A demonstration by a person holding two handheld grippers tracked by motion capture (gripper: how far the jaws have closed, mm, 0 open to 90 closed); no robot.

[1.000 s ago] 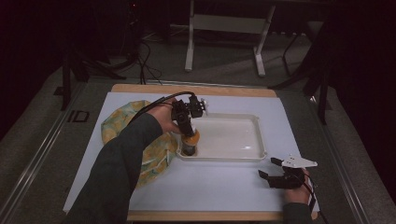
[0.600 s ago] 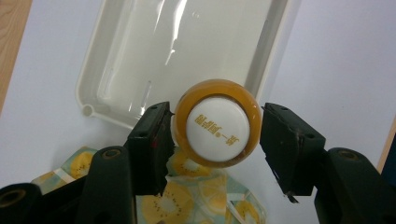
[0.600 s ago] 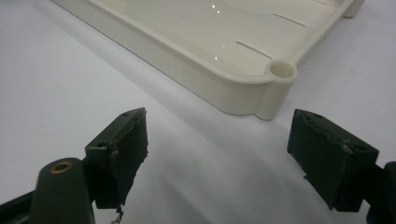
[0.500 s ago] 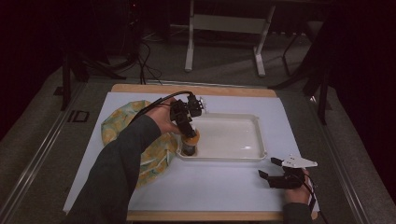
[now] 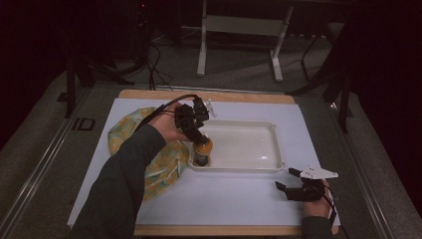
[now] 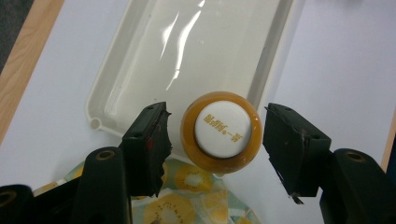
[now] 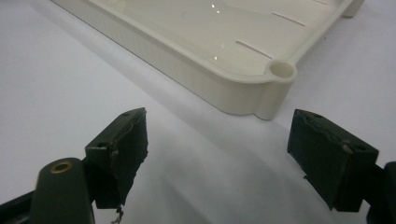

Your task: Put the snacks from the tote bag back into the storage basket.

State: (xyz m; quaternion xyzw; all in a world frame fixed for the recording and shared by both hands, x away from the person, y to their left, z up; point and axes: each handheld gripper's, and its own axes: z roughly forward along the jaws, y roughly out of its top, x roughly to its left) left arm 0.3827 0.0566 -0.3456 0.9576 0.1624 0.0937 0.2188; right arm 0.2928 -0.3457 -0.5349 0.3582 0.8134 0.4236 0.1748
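Orange bottle (image 6: 220, 132) w/ white cap stands upright in the cream tray (image 5: 259, 162), at the tray's near-left corner, abt 8 o'clock from tray centre in the high view. In the left gripper view it's seen cap-on, straight down.

Left gripper (image 6: 217, 140) sits over it, jaws wide, one each side at 9 and 3 o'clock of the bottle. Gap shows on both sides, narrower at 9, so no contact I can see. Bottle isn't held.

Tray wall is just beside the bottle. Beyond it at 9 o'clock lies a fruit-print cloth (image 5: 164, 164), its edge right against the tray's left side.

Right gripper (image 5: 297, 186) rests on the white mat (image 5: 224, 199) at 4–5 o'clock from the tray, well apart from the bottle, jaws wide, nothing btwn them. Its own view looks at the tray's corner.

Risks, as I judge:
- Bottle is tall and narrow, so it prob tips easily. If the hand shifts sideways at this height, the nearer jaw at 9 clips the shoulder and knocks it over in the tray.
- If the jaws close off-centre, one pad hits first and shoves or twists it against the tray wall.
- Round glossy body could slip in a light pinch.
- Tray isn't steadied by the right gripper, so a bump could slide it on the mat.
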